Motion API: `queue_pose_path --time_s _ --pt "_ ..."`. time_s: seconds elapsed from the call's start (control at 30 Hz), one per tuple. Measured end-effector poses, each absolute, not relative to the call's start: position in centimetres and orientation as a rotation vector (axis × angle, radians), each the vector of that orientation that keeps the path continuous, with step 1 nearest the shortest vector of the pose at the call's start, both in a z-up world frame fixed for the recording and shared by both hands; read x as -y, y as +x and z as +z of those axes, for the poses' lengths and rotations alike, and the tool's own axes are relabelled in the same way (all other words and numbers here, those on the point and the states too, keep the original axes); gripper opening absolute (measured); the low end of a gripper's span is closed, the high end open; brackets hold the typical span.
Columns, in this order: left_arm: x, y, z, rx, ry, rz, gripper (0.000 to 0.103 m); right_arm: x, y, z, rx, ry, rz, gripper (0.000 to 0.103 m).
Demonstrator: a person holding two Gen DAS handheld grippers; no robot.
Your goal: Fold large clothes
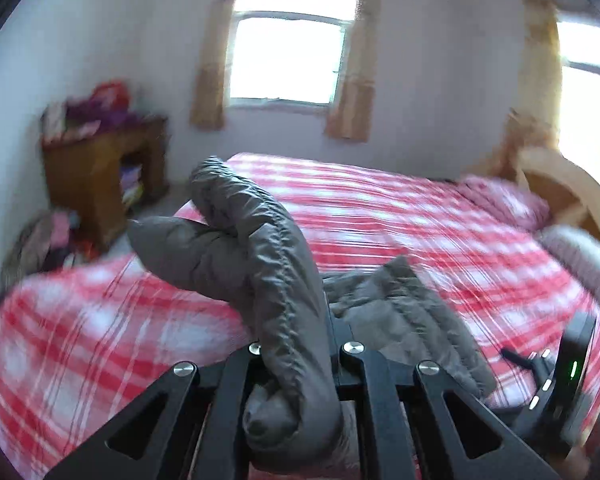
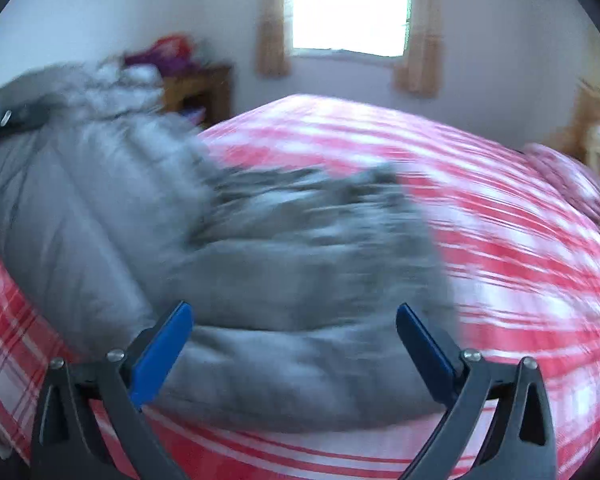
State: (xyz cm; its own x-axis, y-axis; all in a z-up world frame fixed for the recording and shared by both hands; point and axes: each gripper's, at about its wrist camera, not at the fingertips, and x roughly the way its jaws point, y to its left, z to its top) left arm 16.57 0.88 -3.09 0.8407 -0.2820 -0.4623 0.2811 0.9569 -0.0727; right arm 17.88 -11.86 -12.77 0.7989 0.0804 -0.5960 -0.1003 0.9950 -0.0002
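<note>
One grey quilted jacket (image 2: 260, 264) is being handled on the bed (image 1: 380, 216), spread near its front left corner, with a padded edge being lifted clear of the red-checked cover.

Left gripper (image 1: 296, 360): its fingers are being held pressed together on a thick rolled edge of the jacket, which is standing up in a stiff-looking ridge above them. The fingertips are being hidden by the fabric.

Right gripper (image 2: 296, 344): its blue-padded fingers (image 2: 164, 352) are being held spread wide over the jacket's near hem, with nothing pinched between them.

Handling, as judged: the jacket is being taken for light, soft and bulky, with a smooth shell likely to slip. It is expected to spring back unless pressed flat. Hold is best taken at stitched hems or seams, where the padding is thinner, not on a puffed panel.

Count: one jacket, one bed, two grippers, two windows (image 1: 288, 40), one wooden cabinet (image 1: 96, 176). The right wrist view is being blurred, so finer details cannot be told.
</note>
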Motion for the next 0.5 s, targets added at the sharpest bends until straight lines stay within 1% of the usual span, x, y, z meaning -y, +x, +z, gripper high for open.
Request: queue_pose_path --time_s 0.13,0.23,0.27,0.43,0.5 --pt "7.5 16.6 -3.7 -0.454 0.193 -0.377 0.006 23.8 18.4 -14.7 -0.644 0.16 -0.123 0.103" --pt "14.1 17.2 -6.4 -0.459 0.346 -0.425 0.006 29.5 18.1 -16.4 -0.666 0.281 -0.201 0.103" --pt "16.6 17.4 -8.1 -0.459 0.418 -0.432 0.006 31.0 17.9 -17.0 -0.668 0.299 -0.228 0.103" --pt "22.9 18.4 -15.2 -0.506 0.625 -0.443 0.007 34.3 17.1 -19.2 -0.696 0.37 -0.269 0.103" --pt "23.9 18.3 -16.5 -0.484 0.684 -0.421 0.011 34.7 16.5 -19.8 -0.705 0.379 -0.277 0.103"
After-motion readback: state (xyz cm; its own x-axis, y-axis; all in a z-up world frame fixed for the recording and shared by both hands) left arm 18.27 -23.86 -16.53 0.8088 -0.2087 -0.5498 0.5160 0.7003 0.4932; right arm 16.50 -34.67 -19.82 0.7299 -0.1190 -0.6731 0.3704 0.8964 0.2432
